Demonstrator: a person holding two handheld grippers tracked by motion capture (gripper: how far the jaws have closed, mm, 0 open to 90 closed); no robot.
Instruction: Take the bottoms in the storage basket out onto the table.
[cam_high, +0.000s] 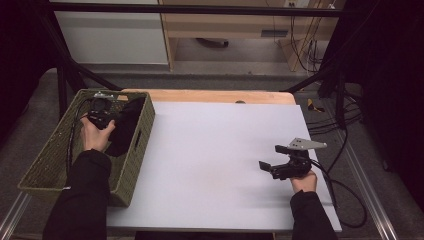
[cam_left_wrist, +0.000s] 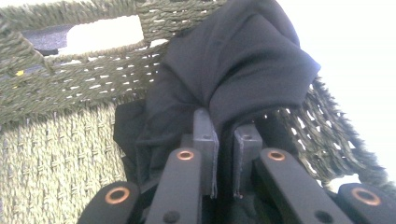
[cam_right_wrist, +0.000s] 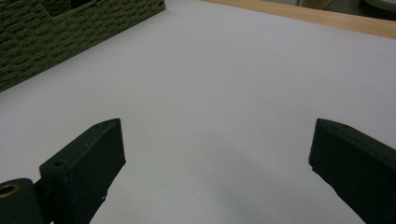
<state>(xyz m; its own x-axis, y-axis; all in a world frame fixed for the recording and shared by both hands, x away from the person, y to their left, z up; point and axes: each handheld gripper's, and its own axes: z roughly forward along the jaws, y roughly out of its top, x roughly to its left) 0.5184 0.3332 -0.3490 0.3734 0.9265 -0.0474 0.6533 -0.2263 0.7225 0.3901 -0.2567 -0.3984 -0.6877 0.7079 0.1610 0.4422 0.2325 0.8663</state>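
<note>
Evidently lifting laundry out: left gripper (cam_left_wrist: 224, 140), down inside the woven basket (cam_high: 142, 131), is pinched tight on a fold of black cloth (cam_left_wrist: 233, 70), while right gripper (cam_high: 274, 159) waits wide-jawed over the white sheet (cam_high: 210, 150).

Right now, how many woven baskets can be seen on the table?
1. The green woven basket stands at the table's left edge, beside the white sheet. A black cloth lies inside it, pinched by the left gripper. Nothing suggests another basket is hidden.
</note>
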